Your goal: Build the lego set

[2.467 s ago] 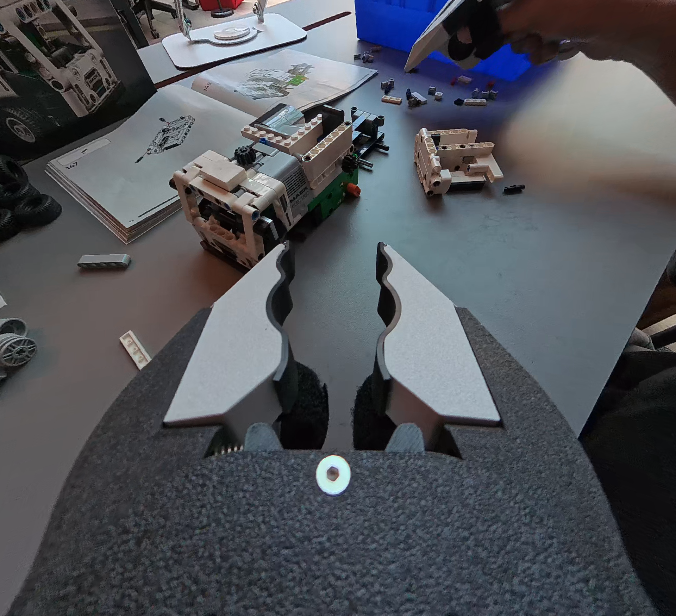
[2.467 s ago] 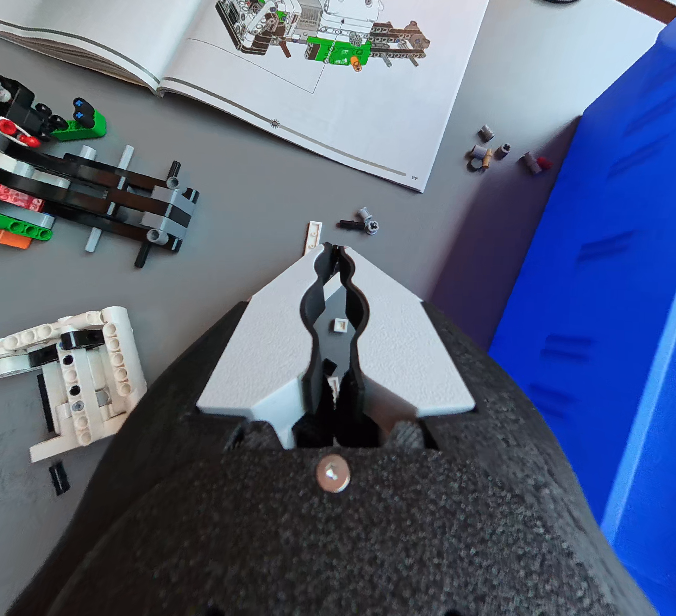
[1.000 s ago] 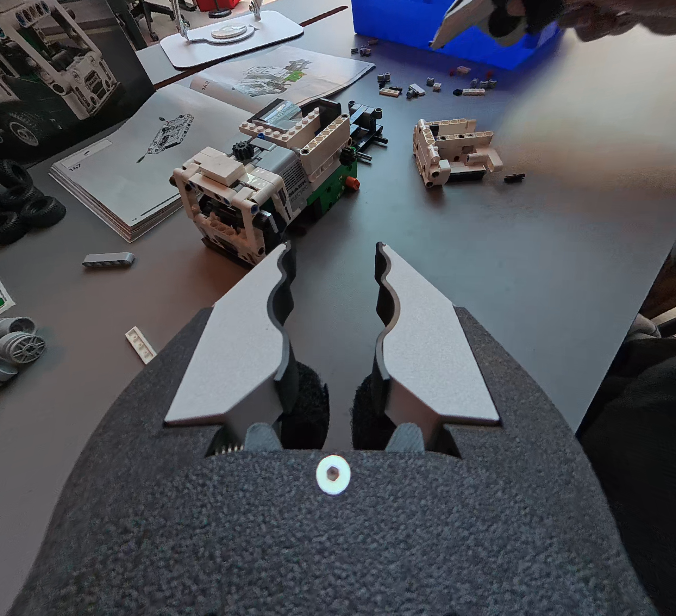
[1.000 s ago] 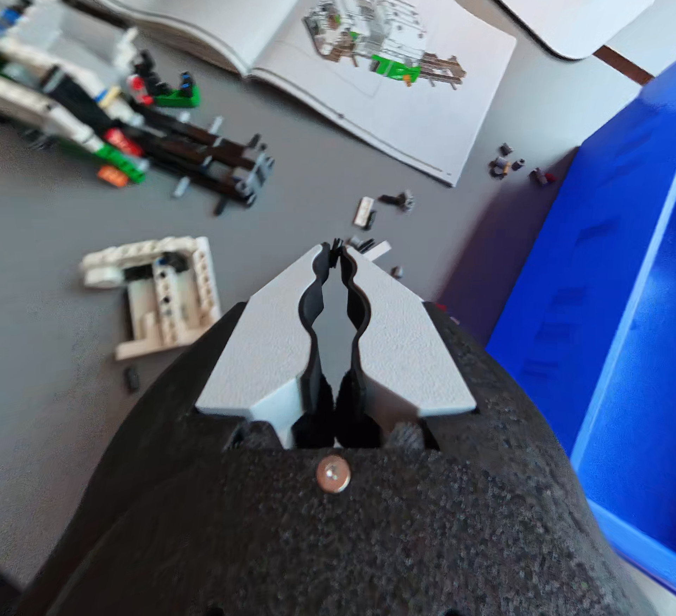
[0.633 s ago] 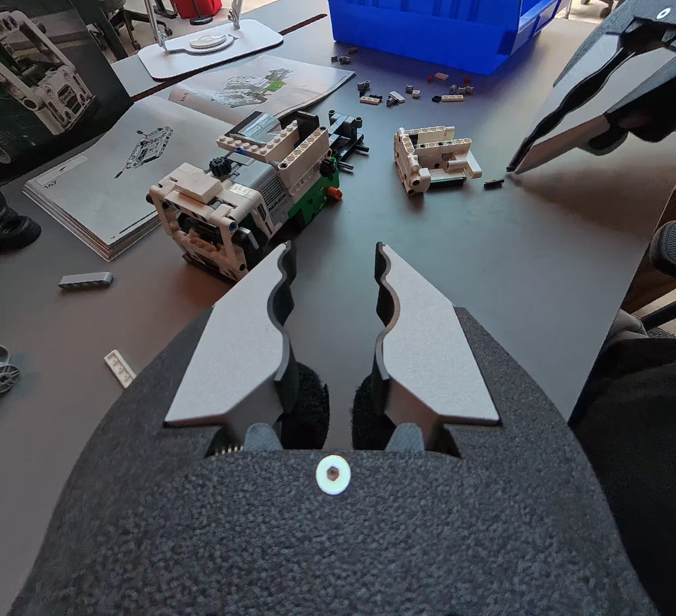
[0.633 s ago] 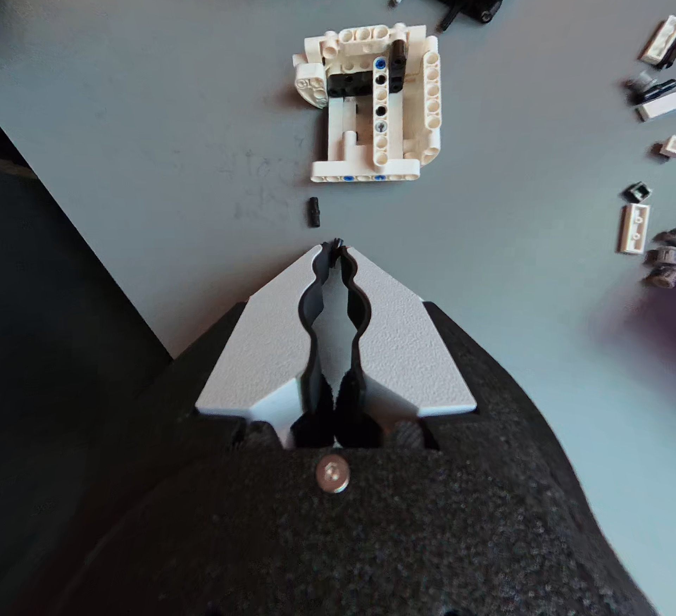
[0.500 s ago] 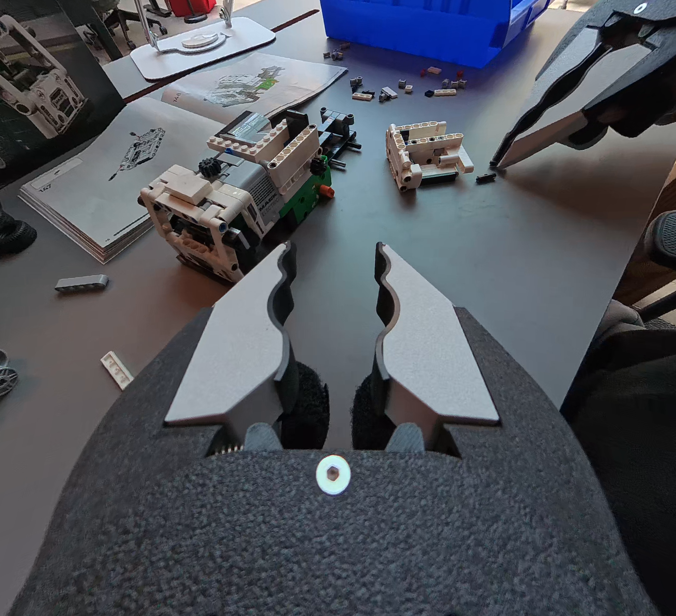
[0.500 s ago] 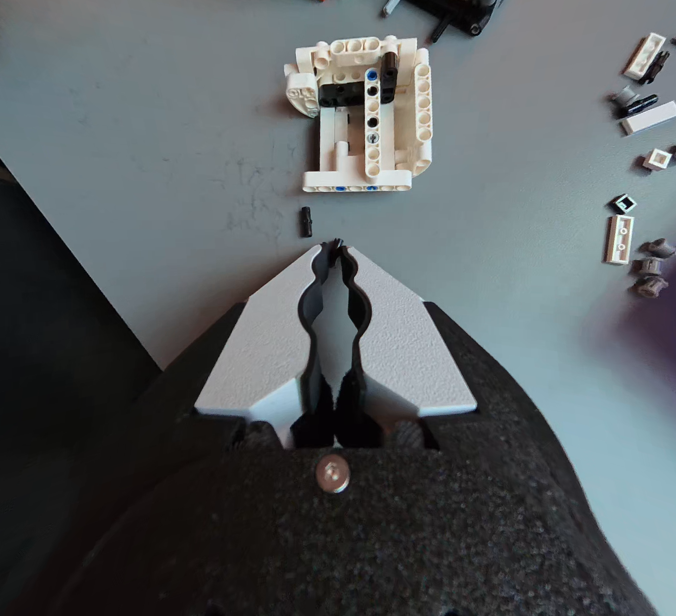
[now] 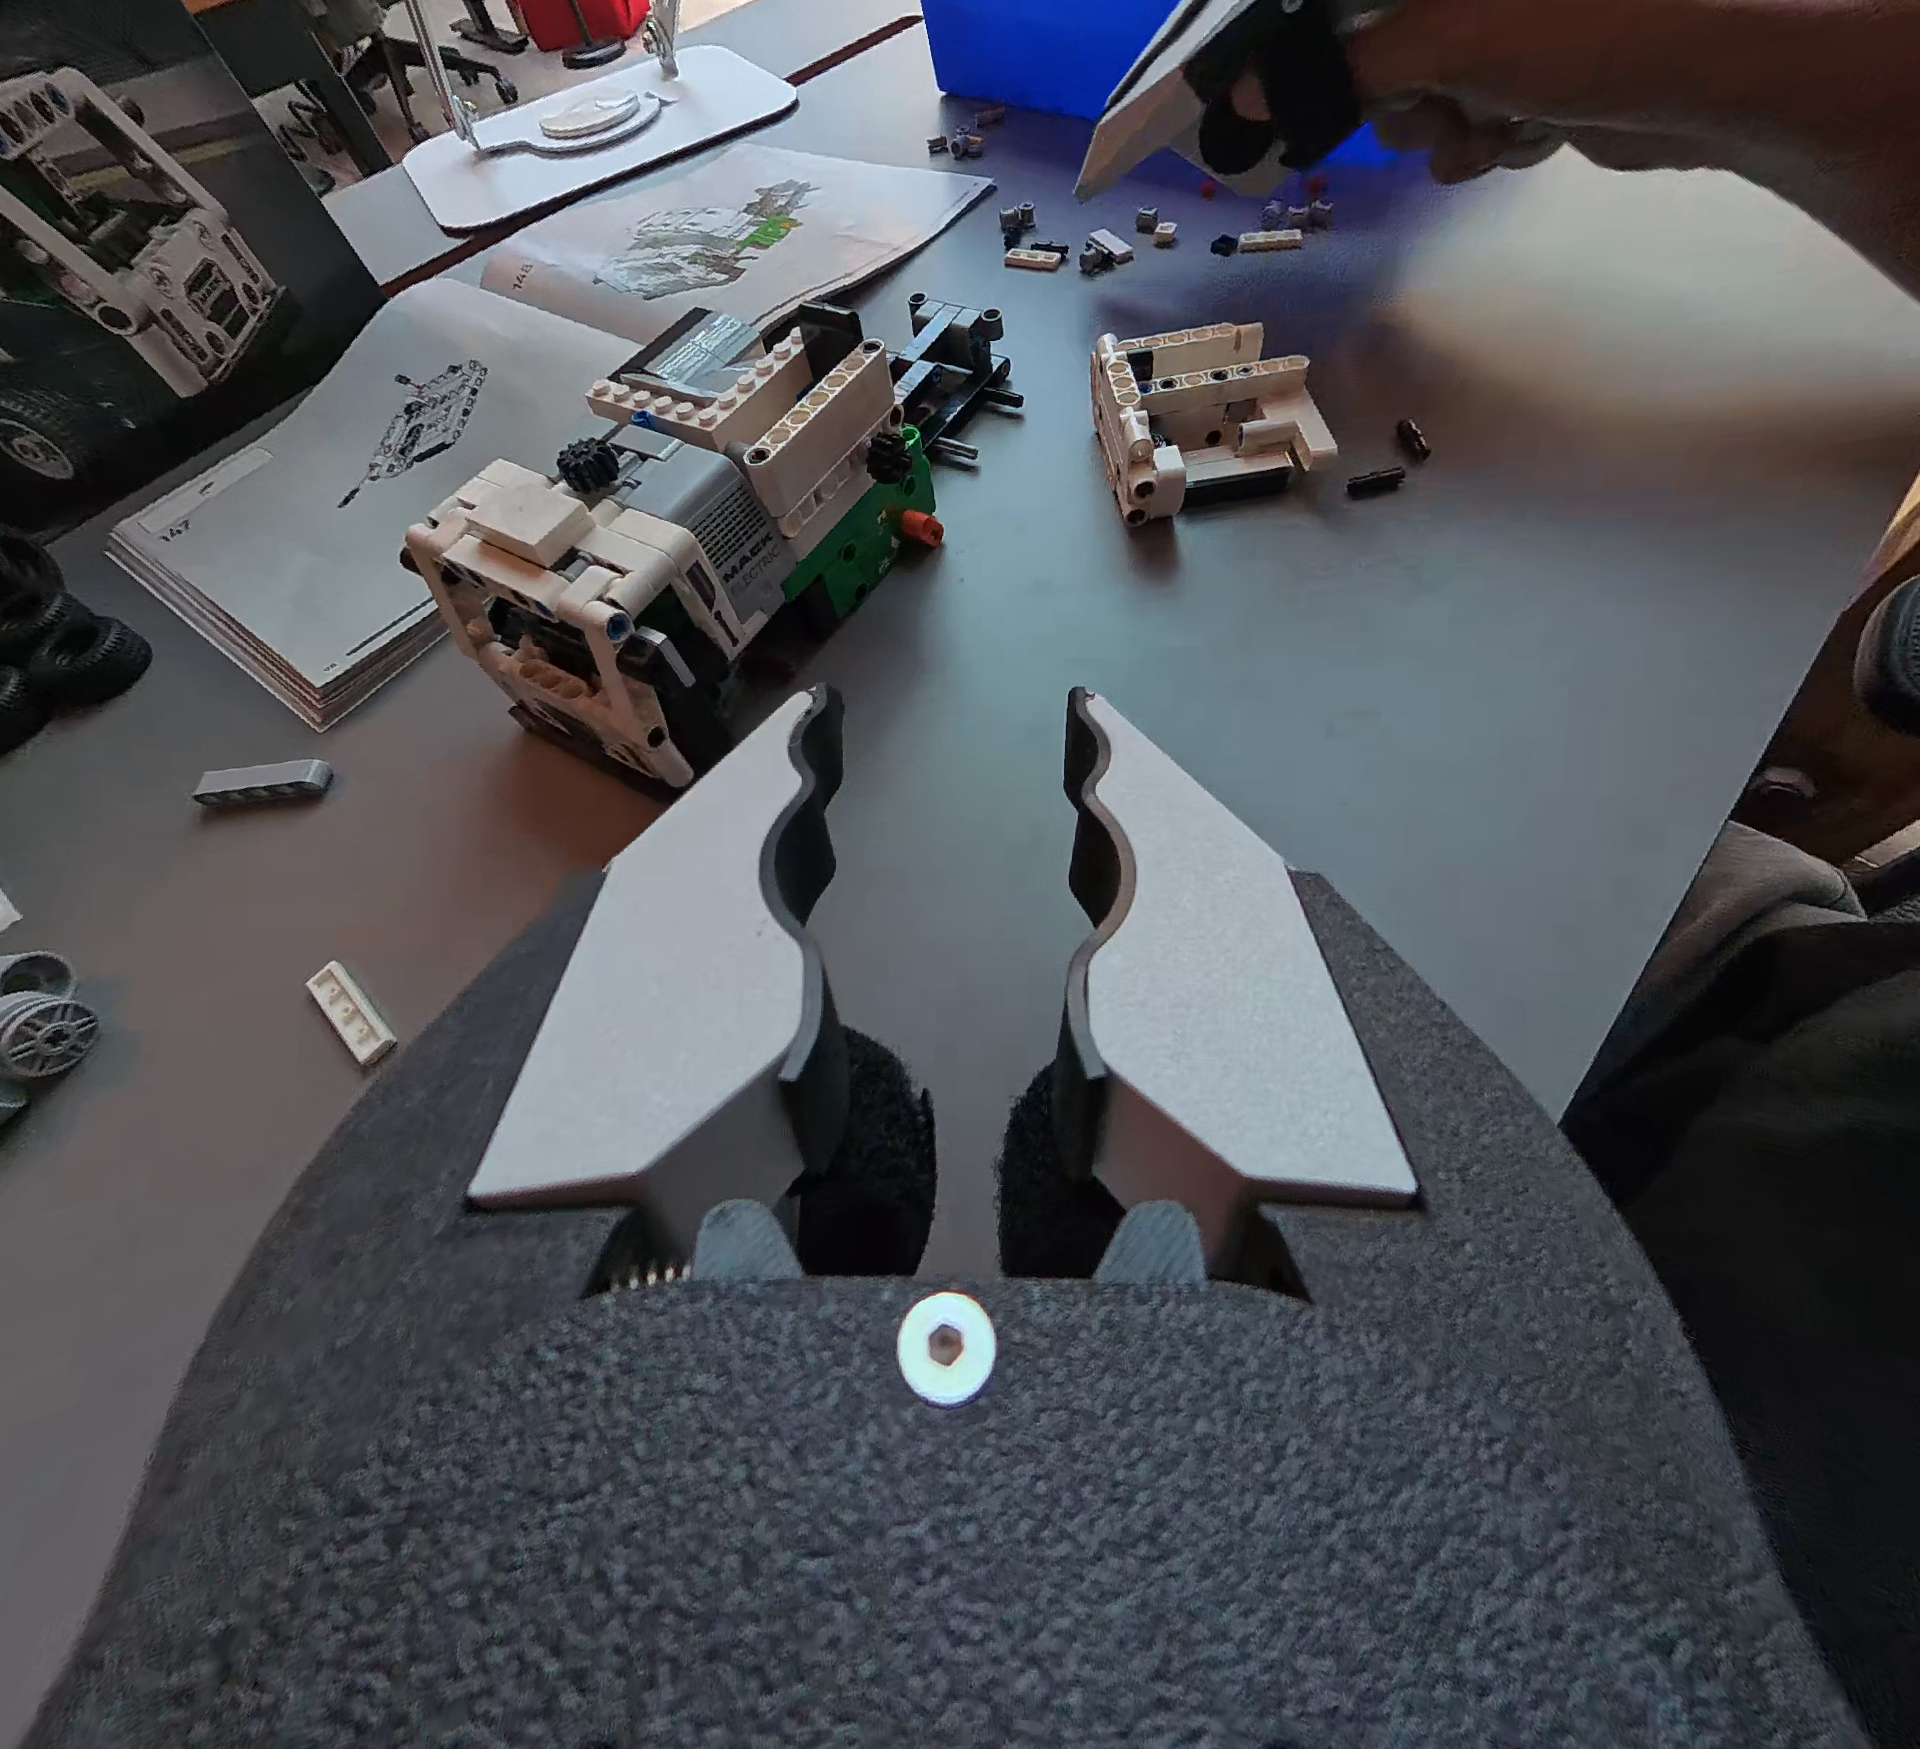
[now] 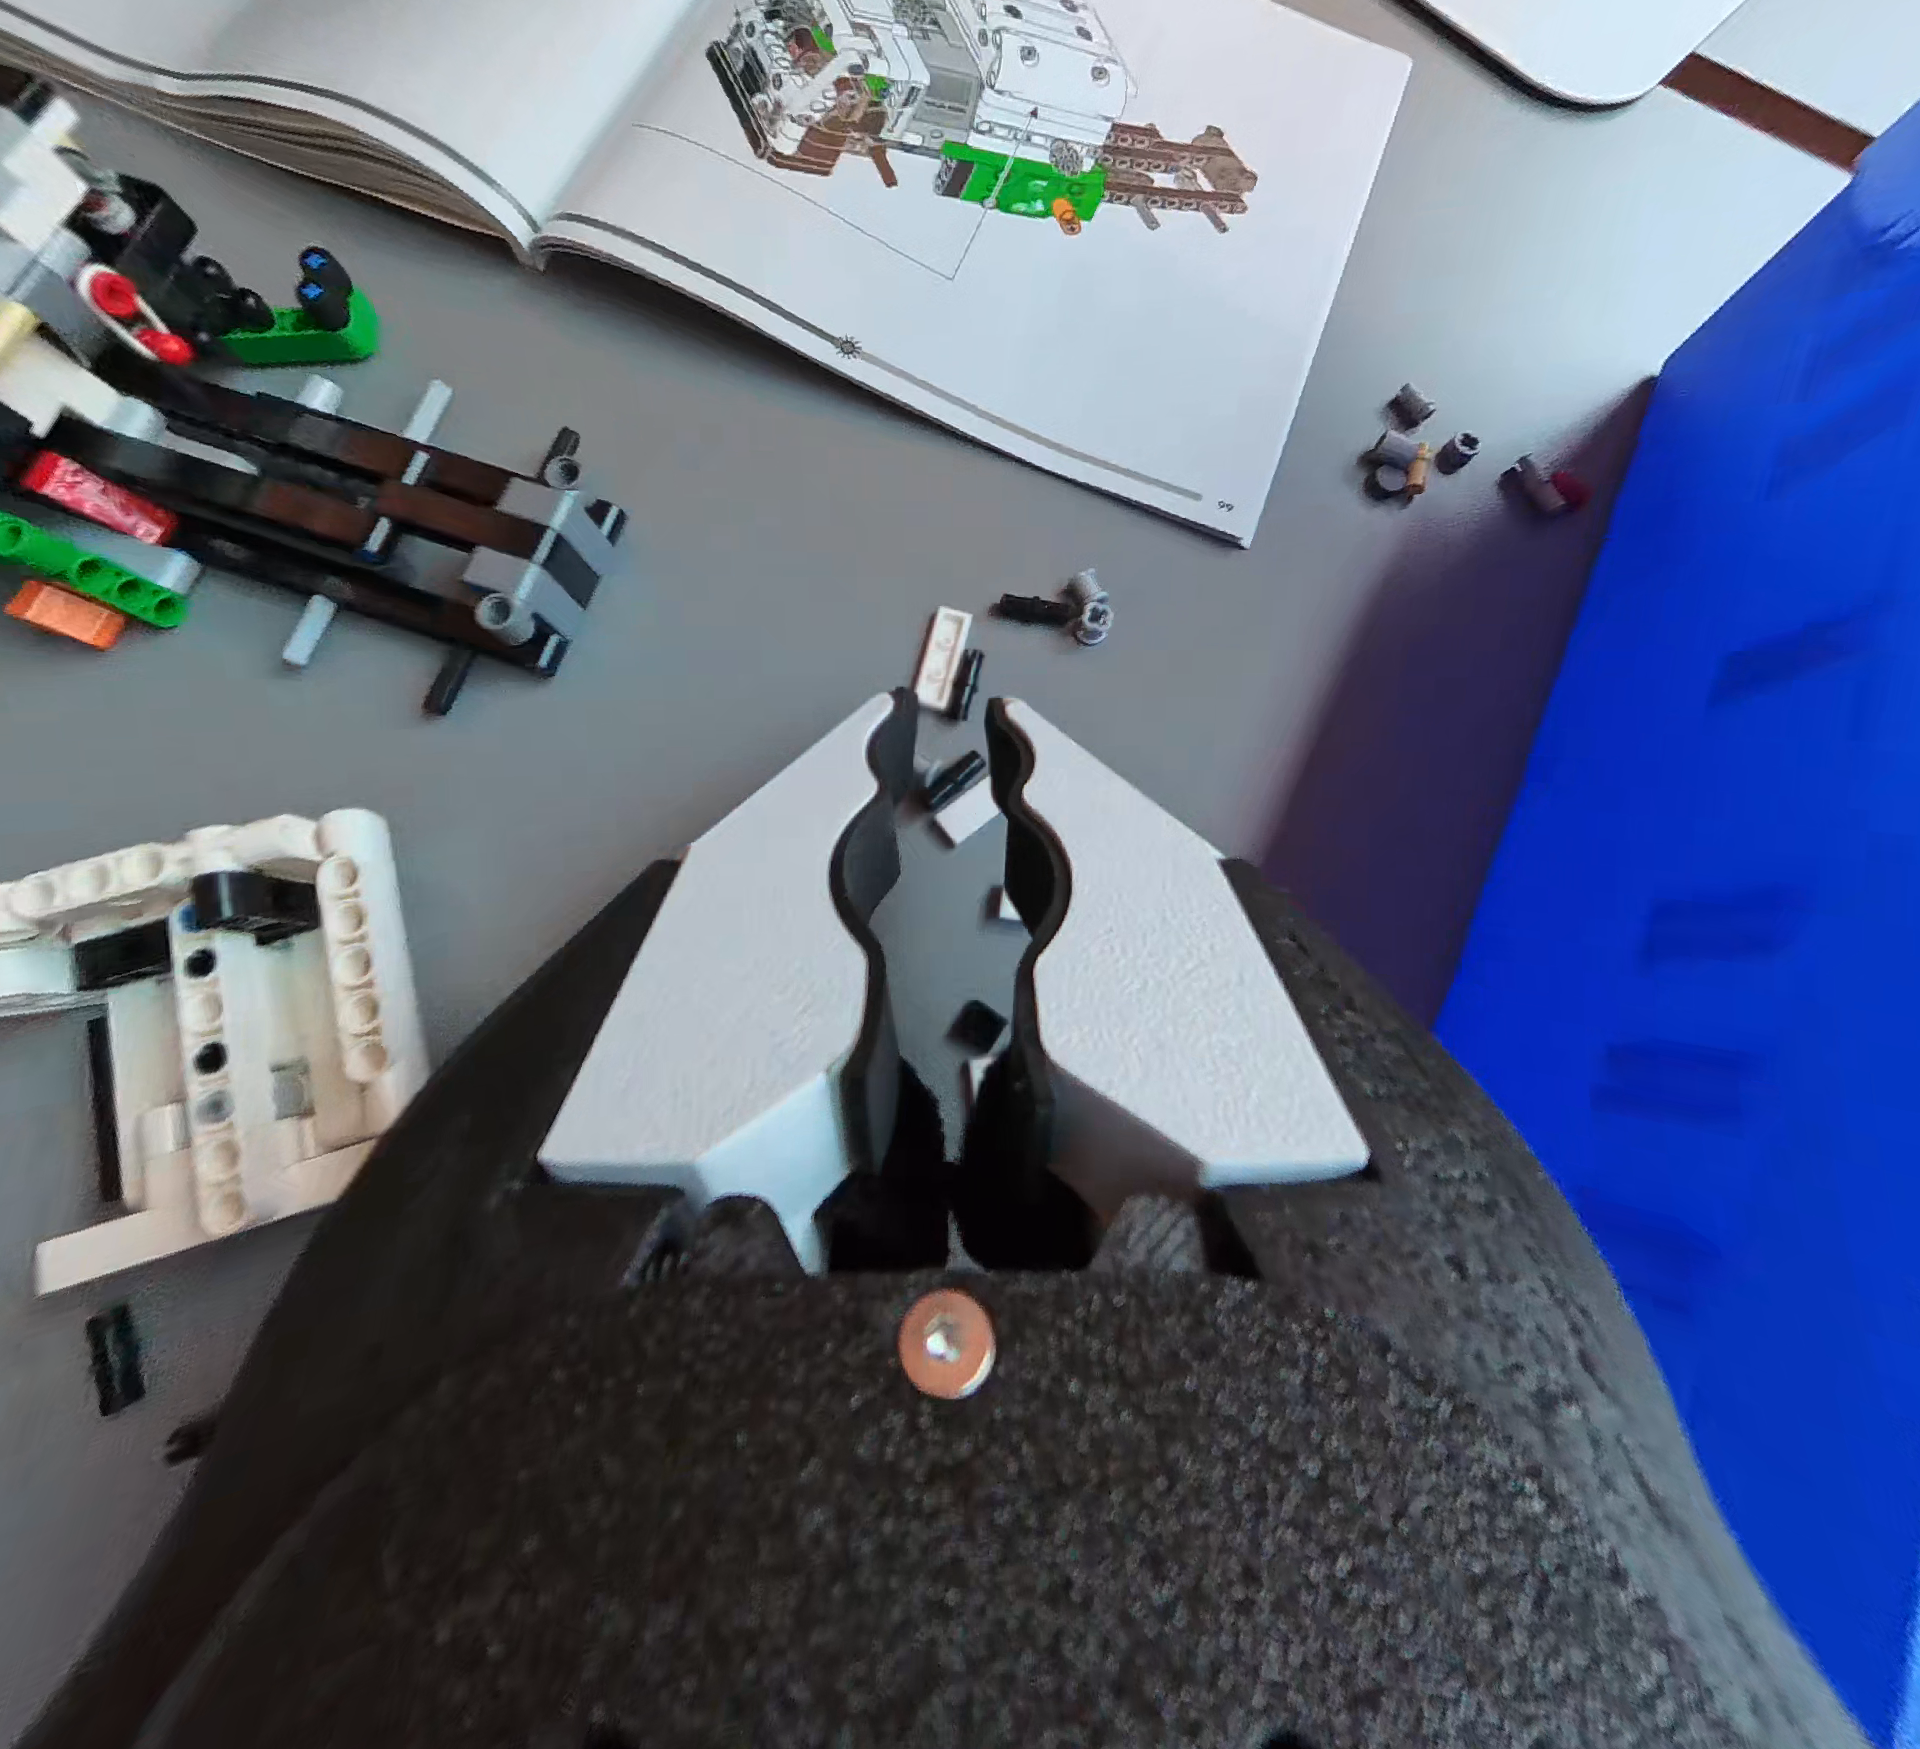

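Right tool (image 10: 945, 712) parted, tilted over loose pieces (image 10: 954, 783)

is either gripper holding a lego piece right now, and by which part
Nothing is held. The left gripper is open over bare table, and the right gripper is open above loose pieces on the table.

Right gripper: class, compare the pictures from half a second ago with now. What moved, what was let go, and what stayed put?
The right gripper swung from the table's near edge back to the loose parts beside the blue bin. Its jaws, shut before, now stand apart. A second black pin now lies by the white sub-assembly, apparently let go there. The left gripper stayed open and empty; the truck model stayed put.
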Available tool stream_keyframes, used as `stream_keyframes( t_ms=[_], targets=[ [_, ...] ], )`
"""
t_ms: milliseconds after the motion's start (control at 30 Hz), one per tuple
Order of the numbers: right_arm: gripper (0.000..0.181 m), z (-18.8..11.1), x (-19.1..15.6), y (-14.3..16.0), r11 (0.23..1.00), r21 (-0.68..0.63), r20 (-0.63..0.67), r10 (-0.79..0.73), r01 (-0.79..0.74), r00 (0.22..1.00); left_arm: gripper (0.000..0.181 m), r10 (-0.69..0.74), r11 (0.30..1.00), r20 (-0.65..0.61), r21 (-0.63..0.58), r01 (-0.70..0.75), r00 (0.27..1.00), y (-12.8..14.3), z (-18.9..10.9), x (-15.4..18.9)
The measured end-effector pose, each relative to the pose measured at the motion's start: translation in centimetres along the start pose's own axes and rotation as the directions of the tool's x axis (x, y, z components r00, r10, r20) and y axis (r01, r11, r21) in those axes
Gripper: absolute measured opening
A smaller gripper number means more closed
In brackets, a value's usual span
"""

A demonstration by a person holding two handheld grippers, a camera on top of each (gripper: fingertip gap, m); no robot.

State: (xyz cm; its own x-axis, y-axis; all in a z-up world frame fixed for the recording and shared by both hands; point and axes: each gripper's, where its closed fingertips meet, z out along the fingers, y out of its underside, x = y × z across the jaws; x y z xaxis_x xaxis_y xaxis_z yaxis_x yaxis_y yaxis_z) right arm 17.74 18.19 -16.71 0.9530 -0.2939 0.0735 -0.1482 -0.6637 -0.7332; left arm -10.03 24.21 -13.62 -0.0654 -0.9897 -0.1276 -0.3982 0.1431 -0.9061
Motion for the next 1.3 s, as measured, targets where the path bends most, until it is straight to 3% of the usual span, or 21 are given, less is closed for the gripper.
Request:
stream_keyframes(
  t_ms=[333,567,733,933,1133,1200,1300],
  targets=[
    [0.013,3.0,0.4,0.6,0.992,-0.086,0.115,0.105,-0.095,0.988,0.042,-0.025,1.000,0.014,-0.002,0.025,1.000,0.3,0.1,-0.9],
    [0.005,2.9,0.5,0.6,0.989,-0.090,0.141,0.127,-0.115,0.982,0.042,-0.026,1.000,0.008,-0.013,0.027,1.000,0.6,0.2,-1.1],
    [0.004,2.0,-0.2,-1.0,0.987,-0.012,0.191,0.159,-0.159,0.969,0.042,-0.024,1.000,0.009,-0.012,0.024,1.000,0.5,0.3,-1.1],
    [0.004,2.5,-1.8,-0.6,0.998,-0.051,0.165,0.048,-0.040,0.985,0.042,-0.014,1.000,0.006,-0.015,0.015,1.000,0.5,0.3,-0.9],
    [0.006,3.1,-1.4,0.3,0.996,-0.091,0.122,0.035,-0.024,0.992,0.042,-0.011,1.000,0.008,-0.013,0.011,1.000,0.4,0.2,-0.7],
    [0.013,2.7,-1.2,0.5,0.995,-0.096,0.122,0.051,-0.039,0.991,0.042,-0.012,1.000,0.007,-0.014,0.012,1.000,0.5,0.2,-0.7],
    [0.010,1.9,-1.0,0.5,0.996,-0.078,0.116,0.057,-0.049,0.992,0.042,-0.012,1.000,0.011,-0.016,0.013,1.000,0.6,0.1,-0.7]
  ],
)
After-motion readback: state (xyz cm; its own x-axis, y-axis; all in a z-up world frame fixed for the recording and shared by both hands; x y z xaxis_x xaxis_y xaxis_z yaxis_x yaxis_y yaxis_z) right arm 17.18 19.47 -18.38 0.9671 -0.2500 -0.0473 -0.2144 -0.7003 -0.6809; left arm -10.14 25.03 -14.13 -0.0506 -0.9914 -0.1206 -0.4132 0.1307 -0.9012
